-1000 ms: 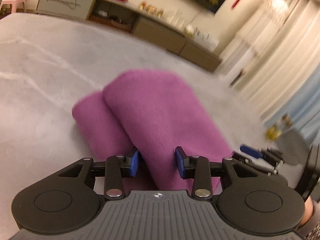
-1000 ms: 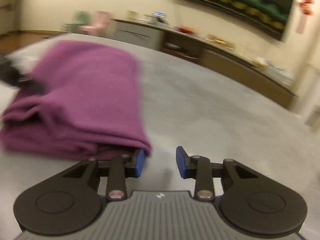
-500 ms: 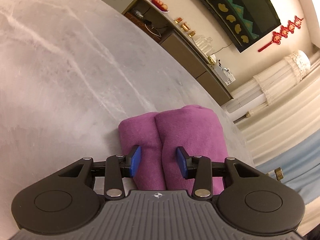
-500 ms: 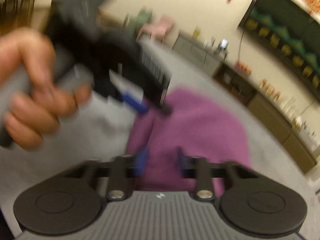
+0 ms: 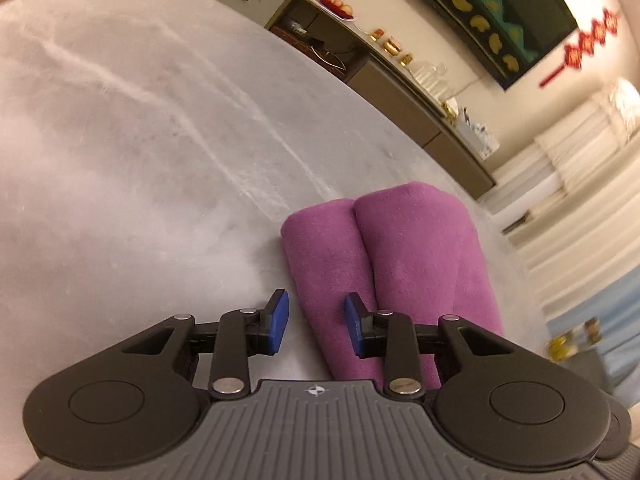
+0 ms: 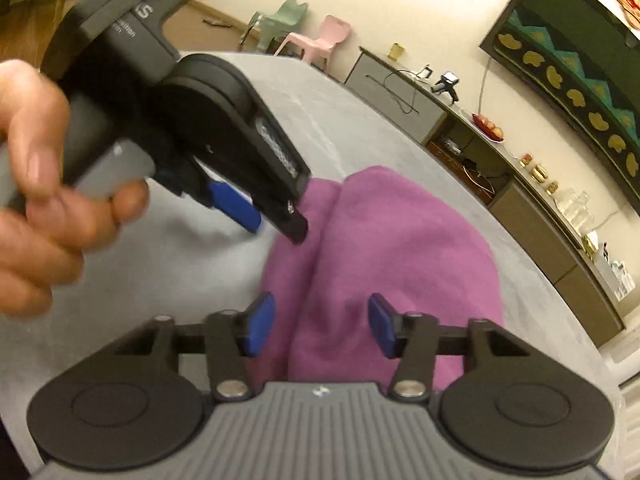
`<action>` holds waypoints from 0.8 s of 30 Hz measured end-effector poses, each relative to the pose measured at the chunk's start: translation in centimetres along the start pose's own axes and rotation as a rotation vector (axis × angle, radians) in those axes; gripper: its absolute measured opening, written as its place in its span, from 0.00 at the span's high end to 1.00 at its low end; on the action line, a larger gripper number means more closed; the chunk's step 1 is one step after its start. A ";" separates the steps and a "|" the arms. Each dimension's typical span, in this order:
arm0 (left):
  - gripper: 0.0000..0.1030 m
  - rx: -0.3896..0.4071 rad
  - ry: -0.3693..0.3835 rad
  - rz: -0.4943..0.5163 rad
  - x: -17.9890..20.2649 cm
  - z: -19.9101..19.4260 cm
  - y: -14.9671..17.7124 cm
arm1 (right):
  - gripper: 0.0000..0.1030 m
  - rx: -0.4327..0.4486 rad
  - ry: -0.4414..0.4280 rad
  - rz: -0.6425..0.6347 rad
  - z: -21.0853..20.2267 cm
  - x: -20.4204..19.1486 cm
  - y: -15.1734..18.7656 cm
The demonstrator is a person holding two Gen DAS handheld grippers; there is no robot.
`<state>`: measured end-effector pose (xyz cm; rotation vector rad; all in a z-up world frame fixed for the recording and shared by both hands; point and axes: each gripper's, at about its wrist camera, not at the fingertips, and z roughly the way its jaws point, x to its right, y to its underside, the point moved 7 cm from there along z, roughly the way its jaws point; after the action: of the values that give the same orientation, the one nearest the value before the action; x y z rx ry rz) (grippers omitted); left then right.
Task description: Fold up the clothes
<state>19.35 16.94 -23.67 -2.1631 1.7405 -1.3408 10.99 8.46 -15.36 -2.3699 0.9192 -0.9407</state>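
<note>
A purple garment point(image 5: 404, 264) lies folded in a thick bundle on the grey table point(image 5: 140, 152). My left gripper point(image 5: 316, 322) is open and empty, held above the bundle's near left edge. In the right wrist view the same garment point(image 6: 384, 256) fills the middle. My right gripper point(image 6: 322, 330) is open and empty above its near end. The left gripper point(image 6: 256, 210), held in a hand point(image 6: 44, 184), shows at the upper left of that view, its fingertips over the bundle's left edge.
A long low sideboard point(image 5: 400, 80) with small items stands along the far wall. Pink and green plastic chairs point(image 6: 316, 42) stand behind the table. Curtains point(image 5: 580, 200) hang on the right. The table's far edge point(image 5: 516, 264) runs close past the bundle.
Both grippers have let go and lifted off the garment. The right gripper swung from the bundle's side to over its near end. The left gripper shifted left, and the bundle lies still.
</note>
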 end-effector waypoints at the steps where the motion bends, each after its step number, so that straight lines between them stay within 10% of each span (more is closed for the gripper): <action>1: 0.69 0.002 -0.002 -0.003 -0.1 0.0 0.0 | 0.76 -0.021 0.019 -0.013 0.5 0.0 0.2; 5: 0.75 0.006 -0.001 0.002 -0.1 0.0 0.5 | 0.92 0.045 0.001 0.064 -1.9 0.8 -0.6; 14: 0.78 -0.005 0.012 -0.021 -0.4 -0.5 0.6 | 0.92 0.054 -0.099 -0.033 -2.1 -3.1 0.7; 17: 0.78 0.116 -0.001 -0.018 -0.6 -3.3 -0.9 | 0.91 0.048 -0.079 -0.112 -1.7 -3.2 0.2; 20: 0.78 0.261 0.110 0.110 2.5 -7.3 -2.5 | 0.90 0.052 -0.019 -0.232 -1.7 -4.9 0.5; 24: 0.78 0.110 0.185 0.339 7.2 -4.0 -0.5 | 0.86 0.057 0.077 -0.419 -1.2 -7.6 0.8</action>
<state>17.02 13.00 -16.77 -1.6394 1.9340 -1.5365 5.68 13.14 -18.33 -2.5407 0.4156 -1.2002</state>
